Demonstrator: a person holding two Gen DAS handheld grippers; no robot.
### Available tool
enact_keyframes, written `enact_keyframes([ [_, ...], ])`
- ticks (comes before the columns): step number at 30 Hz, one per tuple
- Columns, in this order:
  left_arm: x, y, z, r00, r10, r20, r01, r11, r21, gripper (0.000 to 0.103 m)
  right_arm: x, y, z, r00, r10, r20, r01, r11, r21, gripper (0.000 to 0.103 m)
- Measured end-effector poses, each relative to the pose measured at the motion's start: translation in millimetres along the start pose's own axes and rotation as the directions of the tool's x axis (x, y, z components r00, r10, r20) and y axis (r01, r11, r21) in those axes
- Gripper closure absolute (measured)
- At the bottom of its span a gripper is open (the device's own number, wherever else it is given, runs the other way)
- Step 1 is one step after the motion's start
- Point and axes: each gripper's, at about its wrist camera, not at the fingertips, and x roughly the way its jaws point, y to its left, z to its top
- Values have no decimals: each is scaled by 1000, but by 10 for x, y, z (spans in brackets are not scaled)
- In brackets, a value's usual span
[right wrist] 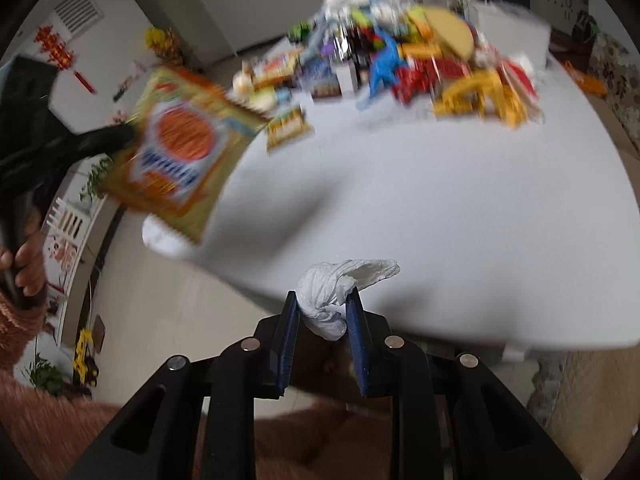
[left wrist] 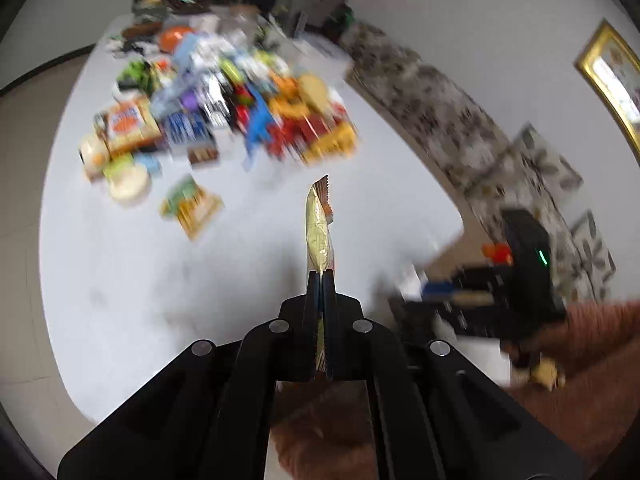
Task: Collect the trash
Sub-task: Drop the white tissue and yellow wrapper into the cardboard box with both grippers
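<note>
Left tool [left wrist: 321, 276] pinches a wrapper [left wrist: 319, 228] edge-on; right tool [right wrist: 325, 300] clamps crumpled tissue [right wrist: 336, 288].

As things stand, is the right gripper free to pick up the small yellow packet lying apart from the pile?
Probably not: the right gripper is already shut on a crumpled tissue. The table between it and the packet looks bare.

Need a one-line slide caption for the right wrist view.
Right gripper shut on a crumpled tissue at the white table's edge; left gripper carries a snack wrapper alongside.
</note>
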Motion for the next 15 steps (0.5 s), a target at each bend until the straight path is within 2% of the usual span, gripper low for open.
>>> enact_keyframes([
  [5,470,-167,-644,988,-21,-155,22,1000,6,101,444,-180,-484,989,-3,-150,14,997,70,78],
  [8,957,-89,-1009,968,-45,-247,39,999,-28,101,851,-328,-740,977,3,-212,23,992,122,78],
  [12,1830,154,-1578,935,-10,-356,-15,998,-67,101,1427,-518,-1023,965,-21,-262,60,988,143,78],
  [13,2011,205,-1681,929,12,-371,-40,997,-67,101,1594,-576,-1097,961,-39,-275,82,986,147,76],
  [14,2271,292,-1823,919,37,-393,-73,994,-76,101,1727,-628,-1157,957,-62,-284,107,983,148,59],
  [15,2429,343,-1906,912,48,-406,-88,993,-82,101,1898,-710,-1239,948,-96,-303,148,977,155,49],
])
